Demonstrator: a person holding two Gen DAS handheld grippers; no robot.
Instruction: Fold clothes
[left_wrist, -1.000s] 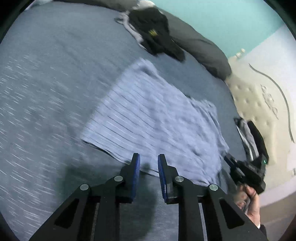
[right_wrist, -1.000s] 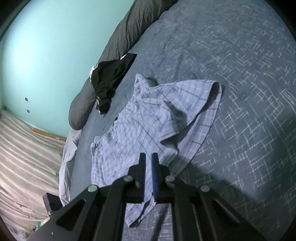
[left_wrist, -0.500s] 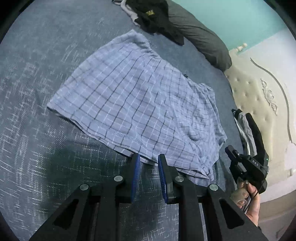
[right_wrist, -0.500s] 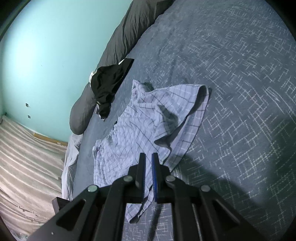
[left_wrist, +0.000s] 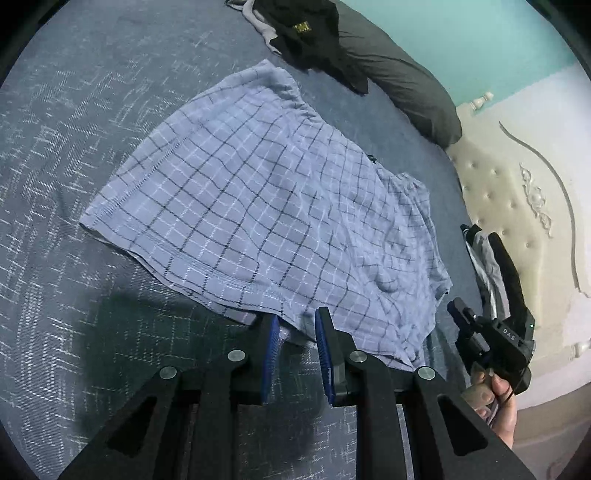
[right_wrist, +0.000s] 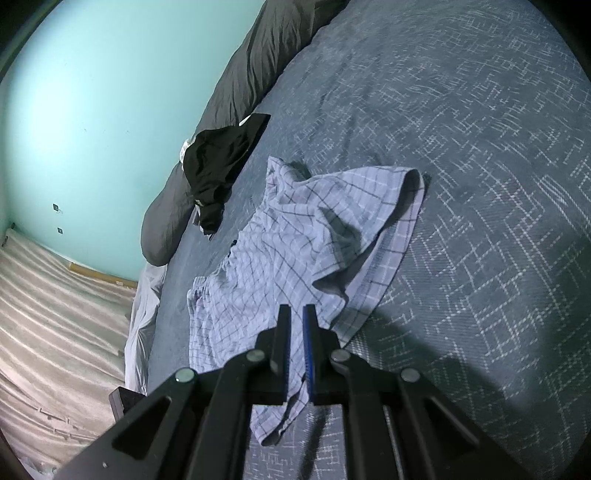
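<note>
Light blue checked shorts (left_wrist: 280, 206) lie spread flat on the blue-grey bedspread (left_wrist: 66, 122). My left gripper (left_wrist: 297, 325) is open, and its fingertips straddle the shorts' near hem. In the right wrist view the shorts (right_wrist: 295, 236) look rumpled, with one leg opening raised. My right gripper (right_wrist: 296, 314) hovers over their near edge with only a thin slit between its fingers, and I see no cloth pinched in it. From the left wrist view the right gripper (left_wrist: 491, 339), held in a hand (left_wrist: 498, 402), sits just past the shorts' right corner.
A black garment (left_wrist: 310, 33) lies against a long dark grey pillow (left_wrist: 406, 85) at the far side. A cream tufted headboard (left_wrist: 517, 206) stands to the right, with dark striped clothes (left_wrist: 487, 258) beside it. Beyond the bed's edge is a pale striped floor (right_wrist: 55, 314).
My left gripper swept in over the bed and now sits at the shorts' near hem, still open. The right gripper drew back slightly; its fingers stayed as they were.
</note>
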